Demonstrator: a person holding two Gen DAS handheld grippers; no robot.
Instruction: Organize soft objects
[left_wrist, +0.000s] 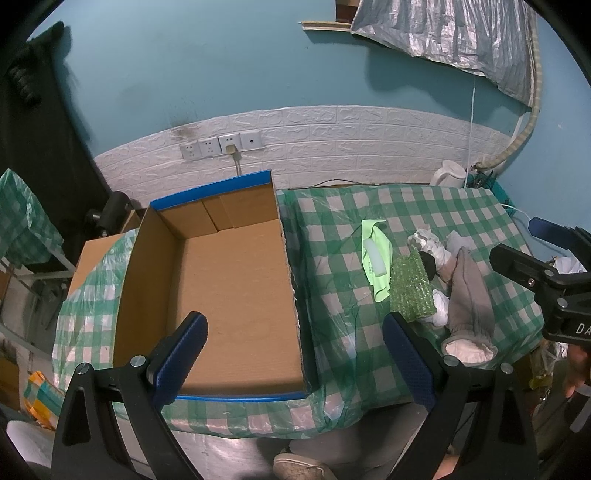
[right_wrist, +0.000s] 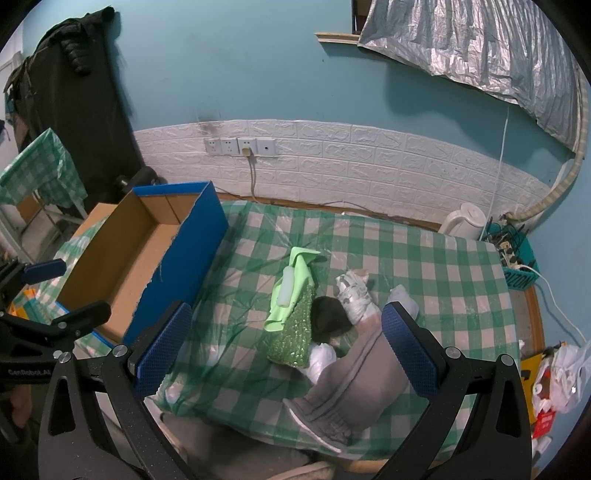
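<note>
Your left gripper (left_wrist: 295, 354) hangs with its jaws spread wide and nothing between them, above the near edge of an open cardboard box (left_wrist: 236, 288) with blue outer walls and blue trim. The box sits on the left part of a bench (left_wrist: 325, 236) covered in a green-and-white checked plastic cloth, and no item lies on its brown floor.

Your right gripper (right_wrist: 284, 350) is likewise wide open and empty, poised over the heap of soft things on the right part of the bench. Nearest you in that heap lies a grey fleece garment (right_wrist: 354, 376) with a white lining, its cuff reaching the bench's near edge. Beside it, to the left, a green sparkly cloth (right_wrist: 293, 338) partly covers a lime-green cloth (right_wrist: 291, 291), on which a small white tube-like piece (right_wrist: 286, 290) rests. A black soft item (right_wrist: 328, 319) sits between the sparkly cloth and a white patterned bundle (right_wrist: 352, 291); another white soft piece (right_wrist: 321, 360) shows just under the sparkly cloth's near end. The pile lies well apart from the box, with bare checked cloth between them.

Behind the bench, a white electric kettle (right_wrist: 465, 221) stands near the wall, a row of wall sockets (right_wrist: 240, 146) is set in white brick-pattern panelling, and a teal basket (right_wrist: 517, 266) holds a power strip at the far right corner.
</note>
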